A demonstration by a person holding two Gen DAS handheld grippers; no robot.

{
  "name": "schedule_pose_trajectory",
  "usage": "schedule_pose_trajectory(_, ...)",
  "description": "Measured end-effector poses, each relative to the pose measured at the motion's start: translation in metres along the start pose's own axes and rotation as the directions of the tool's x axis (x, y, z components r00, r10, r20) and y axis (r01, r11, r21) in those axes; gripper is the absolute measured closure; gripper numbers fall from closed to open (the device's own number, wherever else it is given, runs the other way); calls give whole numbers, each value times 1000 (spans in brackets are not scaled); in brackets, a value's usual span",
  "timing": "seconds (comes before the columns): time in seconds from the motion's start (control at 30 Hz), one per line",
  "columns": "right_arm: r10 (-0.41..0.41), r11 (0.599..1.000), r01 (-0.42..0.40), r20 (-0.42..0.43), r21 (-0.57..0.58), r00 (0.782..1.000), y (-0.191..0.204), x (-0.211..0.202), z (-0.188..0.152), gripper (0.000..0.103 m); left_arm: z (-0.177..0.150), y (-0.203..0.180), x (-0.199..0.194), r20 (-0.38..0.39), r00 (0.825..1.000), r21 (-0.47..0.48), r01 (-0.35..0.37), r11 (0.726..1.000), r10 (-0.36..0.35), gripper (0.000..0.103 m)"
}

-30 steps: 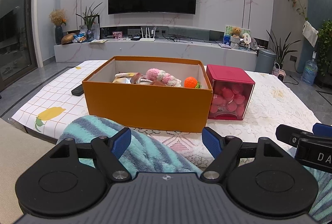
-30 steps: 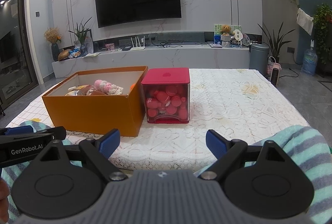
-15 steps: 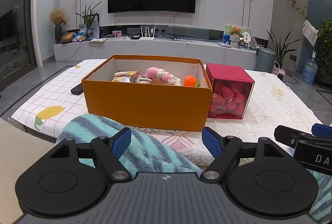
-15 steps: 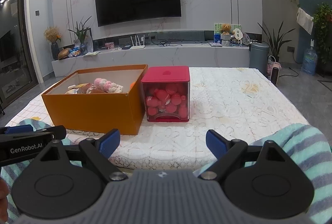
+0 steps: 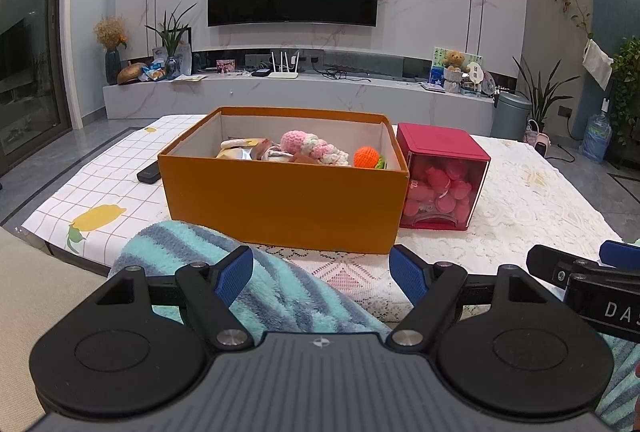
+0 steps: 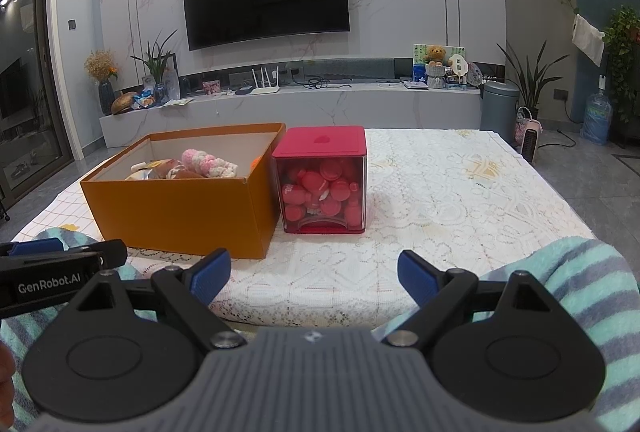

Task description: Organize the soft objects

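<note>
An open orange box point(image 5: 280, 204) point(image 6: 180, 208) stands on the cloth-covered table point(image 6: 460, 200). Inside lie soft toys: a pink and white crochet piece point(image 5: 314, 148) point(image 6: 206, 163), an orange crochet ball point(image 5: 367, 156) and some brown and cream ones. Against its right side stands a red-lidded clear container point(image 5: 440, 184) point(image 6: 325, 184) full of red and pink round pieces. My left gripper point(image 5: 322, 274) is open near the table's front edge, nothing between its blue pads. My right gripper point(image 6: 314, 274) is open too, well short of the container. The person's knees in striped teal fleece point(image 5: 256, 284) point(image 6: 580, 292) sit below both.
A dark remote point(image 5: 149, 172) lies left of the box on a checked cloth with lemon prints point(image 5: 96, 218). Behind the table are a marble TV bench point(image 5: 300, 92), a wall TV, plants, a grey bin point(image 6: 499, 110) and a small heater point(image 6: 530, 136).
</note>
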State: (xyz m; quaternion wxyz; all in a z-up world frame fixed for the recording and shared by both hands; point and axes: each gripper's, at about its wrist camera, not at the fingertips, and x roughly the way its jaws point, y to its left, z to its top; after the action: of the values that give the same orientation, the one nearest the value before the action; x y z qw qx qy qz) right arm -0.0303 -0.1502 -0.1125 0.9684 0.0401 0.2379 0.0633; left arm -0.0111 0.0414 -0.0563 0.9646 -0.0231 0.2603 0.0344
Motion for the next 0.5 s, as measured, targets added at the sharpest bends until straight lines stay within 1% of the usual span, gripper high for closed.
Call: schedule_pose_trajectory(0.5,4,1000,-4,-3,2,1000,1,1,-3,14,0,-1,0,2,1000,3,0,1000,0,12)
